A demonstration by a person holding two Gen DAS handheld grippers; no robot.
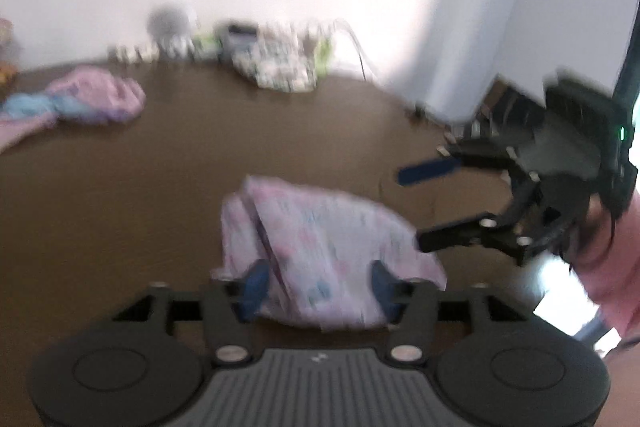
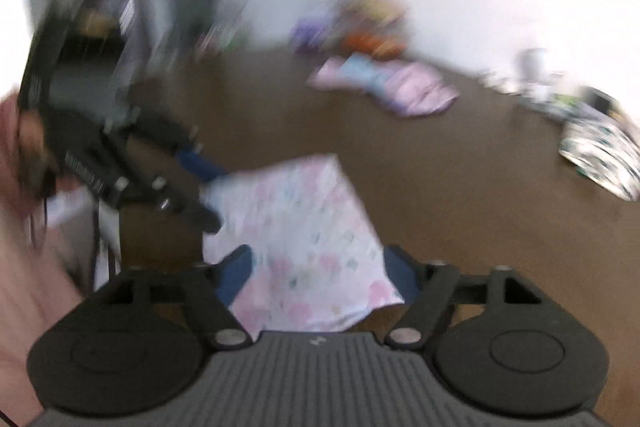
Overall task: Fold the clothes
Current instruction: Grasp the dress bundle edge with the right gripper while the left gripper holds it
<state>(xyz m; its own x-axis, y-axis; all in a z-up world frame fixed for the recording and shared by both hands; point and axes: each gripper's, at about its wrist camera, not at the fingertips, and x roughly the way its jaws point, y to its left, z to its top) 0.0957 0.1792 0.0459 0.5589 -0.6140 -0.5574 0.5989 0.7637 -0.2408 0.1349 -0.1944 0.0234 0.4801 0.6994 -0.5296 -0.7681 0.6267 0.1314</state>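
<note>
Dark brown table (image 1: pixel 168 187), pink patterned garment (image 1: pixel 320 239) at its near edge, pink-and-blue clothes pile (image 1: pixel 84 99) well beyond the garment, green-patterned bundle (image 1: pixel 280 63) beyond it too.

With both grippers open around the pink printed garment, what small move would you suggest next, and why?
Probably close the left gripper on the near edge of the pink printed garment. Its fingers stand apart on either side of the cloth, and the right gripper is open too, so nothing appears gripped yet, though blur limits certainty.

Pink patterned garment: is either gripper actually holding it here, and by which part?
Neither appears to. The left gripper and right gripper stand open, straddling the pink patterned garment on the brown table; blur hides contact.
</note>
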